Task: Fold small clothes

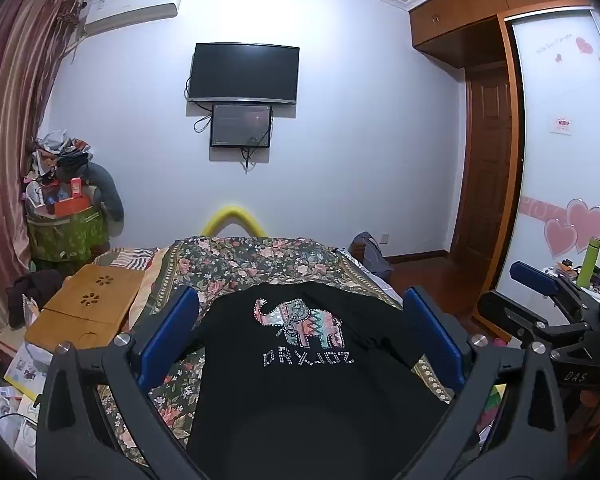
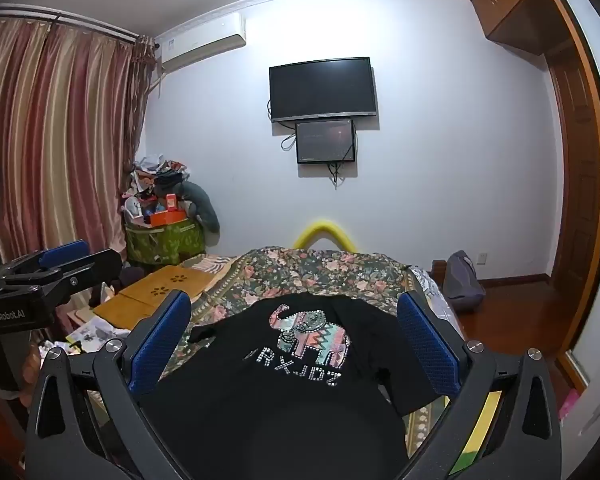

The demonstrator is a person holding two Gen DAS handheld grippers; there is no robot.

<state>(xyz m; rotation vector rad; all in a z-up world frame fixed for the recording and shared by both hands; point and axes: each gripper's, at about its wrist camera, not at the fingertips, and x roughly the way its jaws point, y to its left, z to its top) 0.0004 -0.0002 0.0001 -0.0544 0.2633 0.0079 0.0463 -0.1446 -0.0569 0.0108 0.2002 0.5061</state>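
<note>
A black T-shirt (image 1: 300, 392) with a sequin elephant print lies spread face up on the floral bedspread (image 1: 236, 264); it also shows in the right wrist view (image 2: 268, 400). My left gripper (image 1: 300, 316) hovers above the shirt, jaws wide open and empty. My right gripper (image 2: 296, 316) also hovers over the shirt, jaws wide open and empty. The right gripper shows at the right edge of the left wrist view (image 1: 540, 292), and the left gripper at the left edge of the right wrist view (image 2: 52, 264).
A wooden lap tray (image 1: 84, 304) lies on the bed's left side. A green basket piled with clothes (image 1: 66, 228) stands by the curtain. A grey bag (image 2: 462, 280) sits on the floor right of the bed. A wardrobe (image 1: 560, 160) stands at right.
</note>
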